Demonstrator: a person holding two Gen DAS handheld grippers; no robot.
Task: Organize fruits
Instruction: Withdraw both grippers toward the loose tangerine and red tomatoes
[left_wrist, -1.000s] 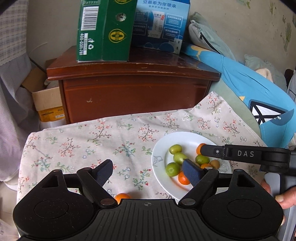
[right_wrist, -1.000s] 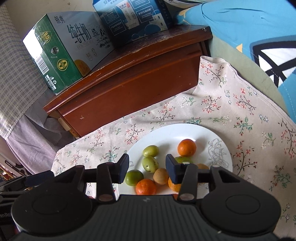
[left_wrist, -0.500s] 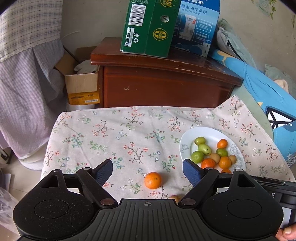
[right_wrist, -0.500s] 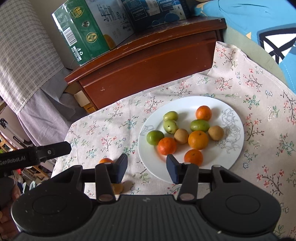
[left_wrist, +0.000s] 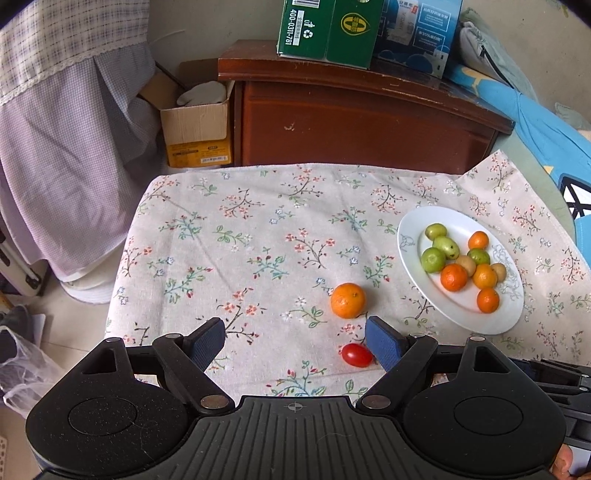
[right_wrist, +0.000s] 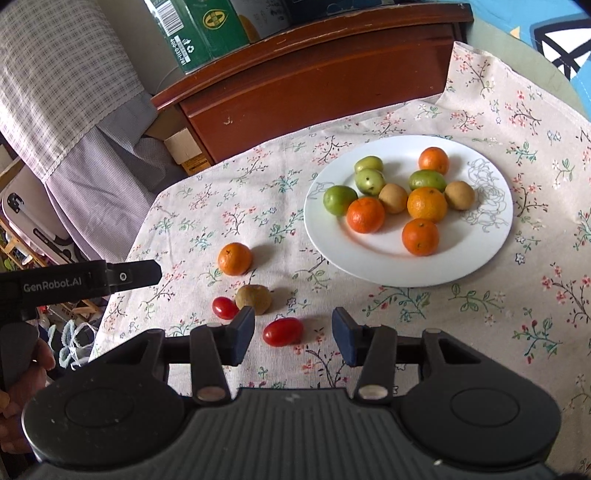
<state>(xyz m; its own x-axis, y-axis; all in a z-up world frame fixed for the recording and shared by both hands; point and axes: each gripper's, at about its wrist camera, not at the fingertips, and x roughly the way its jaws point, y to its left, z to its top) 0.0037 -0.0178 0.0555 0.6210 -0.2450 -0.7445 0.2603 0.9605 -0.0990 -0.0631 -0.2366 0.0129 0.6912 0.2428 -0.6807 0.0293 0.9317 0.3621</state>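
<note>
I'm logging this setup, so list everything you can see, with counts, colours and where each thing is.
plate: one, white, on cloth, right.
oranges on plate: four, orange.
green fruits: four, on plate.
brown fruits on plate: two.
loose orange: one, on cloth left of plate.
loose brown fruit: one, below that orange.
tomatoes: two, red, on cloth nearest the claws.
cloth: one, floral.
cabinet: one, brown, behind.
cartons: green and blue, on cabinet.
cardboard box: one, beside cabinet.
left claw: black, open, empty.
right claw: black, open around a tomato.

Soft, even daylight – sharp focus, faint shadows (fisheye bending and dark corners at the edges).
</note>
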